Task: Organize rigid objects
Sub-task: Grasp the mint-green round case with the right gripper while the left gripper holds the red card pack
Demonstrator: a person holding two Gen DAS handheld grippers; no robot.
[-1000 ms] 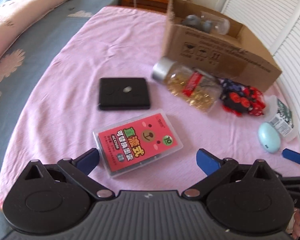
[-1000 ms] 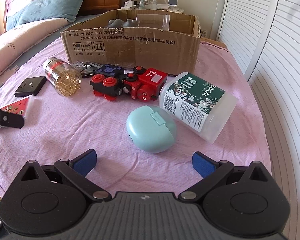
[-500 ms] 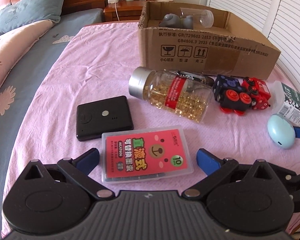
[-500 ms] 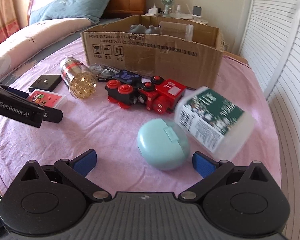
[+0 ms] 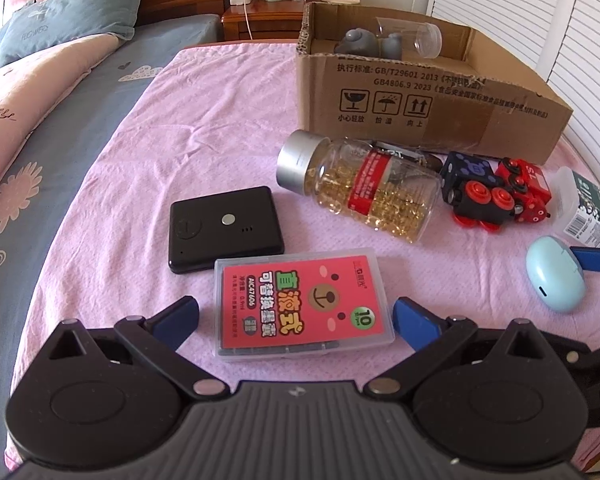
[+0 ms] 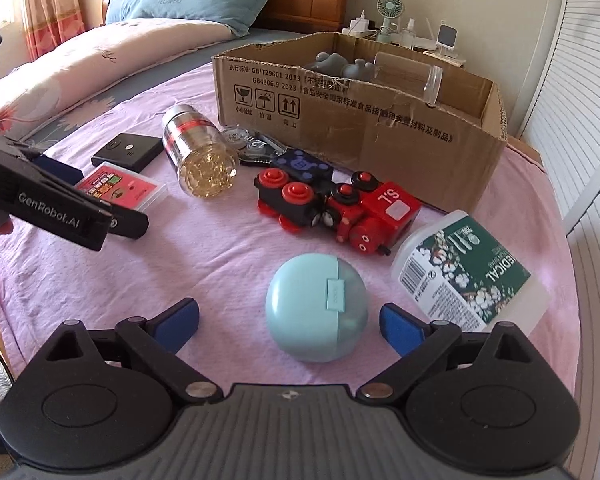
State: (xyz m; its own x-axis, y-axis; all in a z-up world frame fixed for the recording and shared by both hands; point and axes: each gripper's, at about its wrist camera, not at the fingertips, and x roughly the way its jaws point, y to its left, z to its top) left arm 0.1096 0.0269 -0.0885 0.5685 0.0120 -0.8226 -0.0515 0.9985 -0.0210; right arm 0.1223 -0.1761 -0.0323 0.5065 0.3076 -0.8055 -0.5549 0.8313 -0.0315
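My left gripper (image 5: 296,314) is open, its fingers on either side of a clear flat case with a red label (image 5: 302,303) on the pink cloth. My right gripper (image 6: 290,318) is open around a light blue egg-shaped case (image 6: 316,306). Further back lie a black flat device (image 5: 225,229), a capsule bottle on its side (image 5: 364,190), a red and black toy train (image 6: 332,204) and a white bottle with a green label (image 6: 466,276). An open cardboard box (image 6: 340,120) holds grey figures and a clear cup.
The pink cloth (image 5: 204,120) covers the foot of a bed, with blue bedding and pillows to the left. A nightstand (image 5: 260,20) with a fan and chargers stands behind the box. White louvred doors (image 6: 580,120) run along the right.
Both grippers have moved forward and lower. The red-label case now sits between my left fingers and the blue case between my right fingers. The left view has swung right.
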